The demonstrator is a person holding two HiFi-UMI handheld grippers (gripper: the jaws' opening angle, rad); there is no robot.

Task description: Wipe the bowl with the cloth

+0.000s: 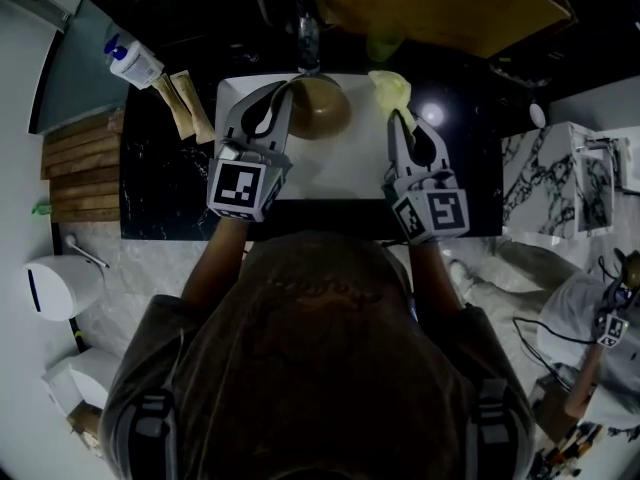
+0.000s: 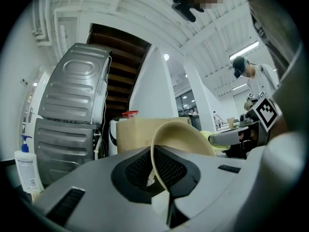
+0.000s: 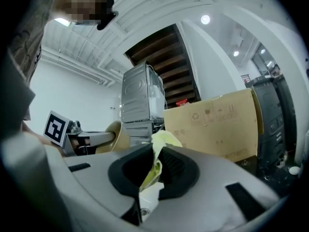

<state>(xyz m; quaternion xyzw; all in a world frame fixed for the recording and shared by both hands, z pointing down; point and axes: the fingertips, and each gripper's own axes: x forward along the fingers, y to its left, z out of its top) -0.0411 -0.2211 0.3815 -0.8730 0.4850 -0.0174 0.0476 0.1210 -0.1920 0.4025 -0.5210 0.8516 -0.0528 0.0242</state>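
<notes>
A tan bowl hangs on its side over the white sink, and my left gripper is shut on its rim. In the left gripper view the bowl stands edge-on, its thin rim pinched between the jaws of the left gripper. My right gripper is shut on a yellow cloth, held just right of the bowl and apart from it. In the right gripper view the cloth sticks up from the right gripper, with the bowl and left gripper off to the left.
A faucet stands behind the sink, set in a black counter. A soap bottle and wooden slats lie at the left. A cardboard box sits at the back, a marbled surface at the right.
</notes>
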